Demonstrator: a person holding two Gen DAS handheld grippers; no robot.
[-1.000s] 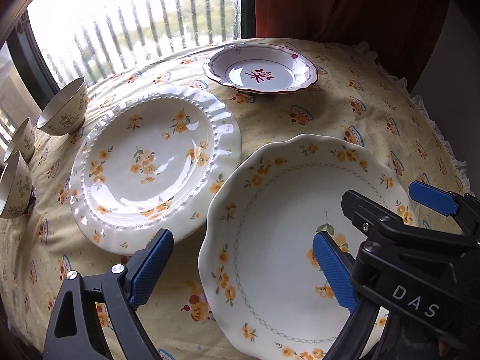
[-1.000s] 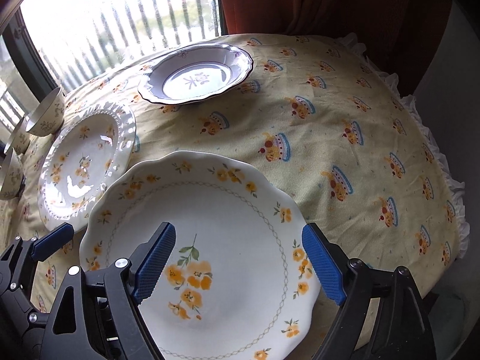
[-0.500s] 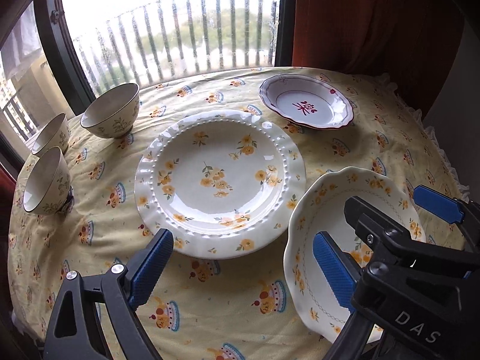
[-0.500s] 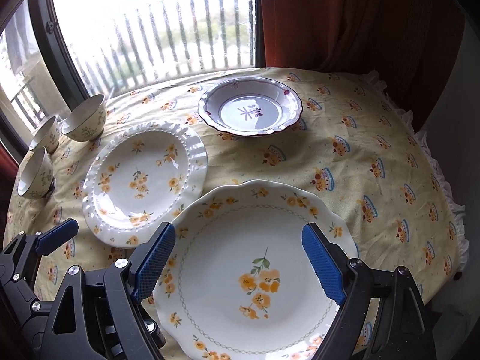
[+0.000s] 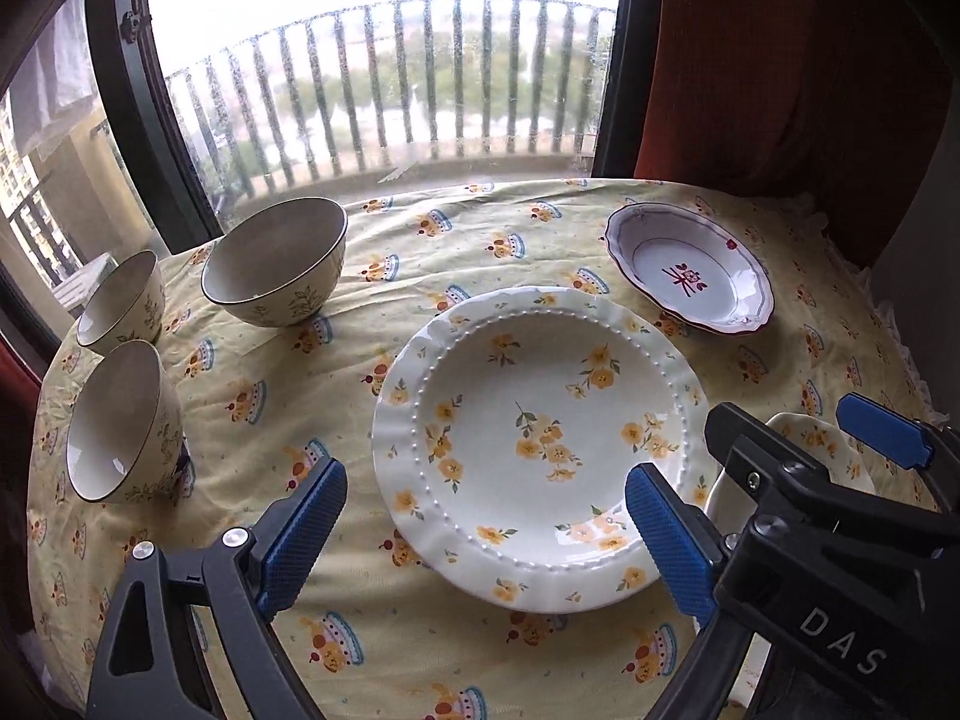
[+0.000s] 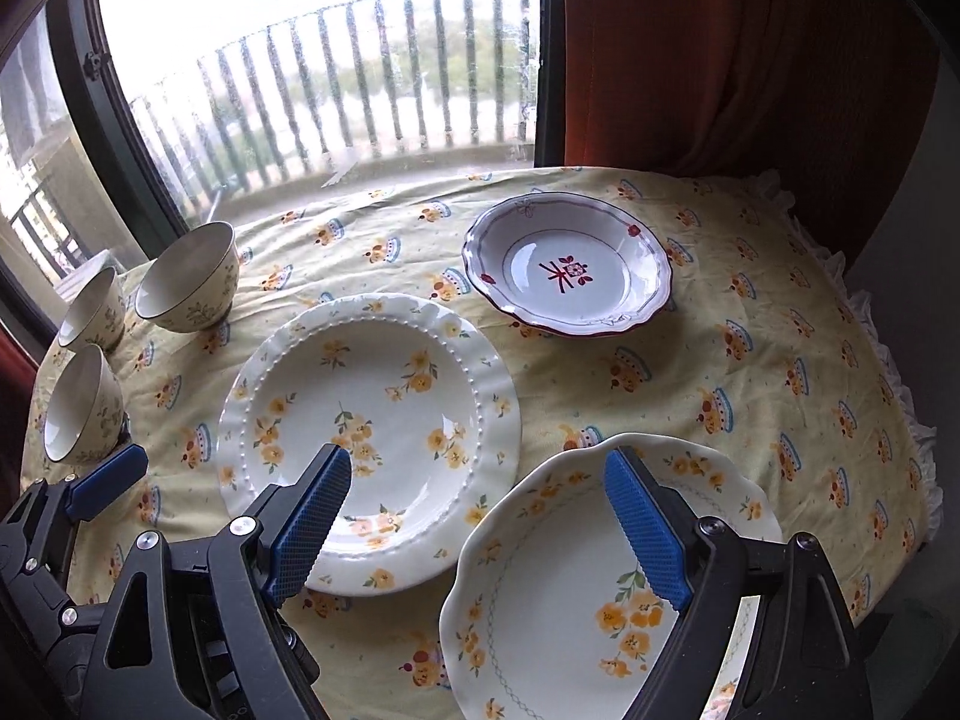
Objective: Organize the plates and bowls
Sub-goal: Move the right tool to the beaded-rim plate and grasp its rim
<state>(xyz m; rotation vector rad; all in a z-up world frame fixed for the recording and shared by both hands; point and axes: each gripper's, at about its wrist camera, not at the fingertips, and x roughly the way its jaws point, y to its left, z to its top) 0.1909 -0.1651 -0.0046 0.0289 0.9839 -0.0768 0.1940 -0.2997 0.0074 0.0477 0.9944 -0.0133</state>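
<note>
Right claw (image 6: pixel 477 525) wide open, empty — scalloped plate (image 6: pixel 540 612) directly below; left claw (image 5: pixel 486 531) open, empty, nearer beaded plate (image 5: pixel 534 438).

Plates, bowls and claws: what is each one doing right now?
Beaded flower plate: flat on the tablecloth, empty.
Wavy flower plate: flat, empty, nearest, under the right claw.
Red-trimmed plate: flat, empty, far side.
Big bowl: upright, empty.
Two small bowls: tipped sideways, empty.
Left claw: open, holding nothing.
Right claw: open, holding nothing.
</note>
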